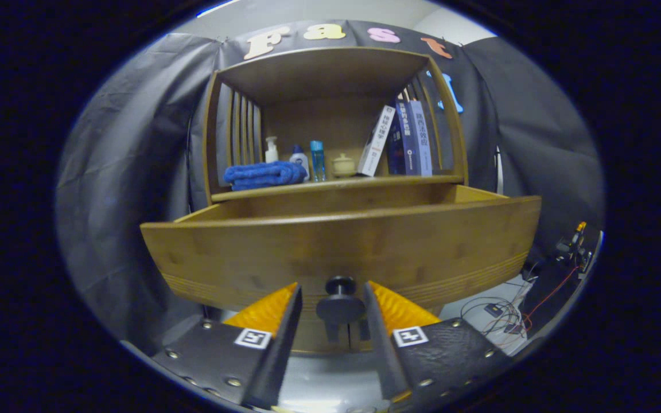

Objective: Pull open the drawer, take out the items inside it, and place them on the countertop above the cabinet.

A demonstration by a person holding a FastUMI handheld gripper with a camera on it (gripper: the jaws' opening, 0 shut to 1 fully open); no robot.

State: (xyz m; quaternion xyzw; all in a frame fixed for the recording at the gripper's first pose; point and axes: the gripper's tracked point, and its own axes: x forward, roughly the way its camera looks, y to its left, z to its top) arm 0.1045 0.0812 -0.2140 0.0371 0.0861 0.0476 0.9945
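The wooden drawer stands pulled out of the cabinet, its curved front panel just ahead of me. Its dark round knob sits between my two fingers. My gripper is open, with a small gap left of the knob and the right finger close to it or just touching. The front panel hides the drawer's inside, so I cannot tell what lies in it. Above the drawer runs the countertop, under a wooden shelf frame.
On the countertop sit a folded blue towel, a white pump bottle, two small bottles, a small lidded jar and leaning books. Cables and electronics lie low to the right.
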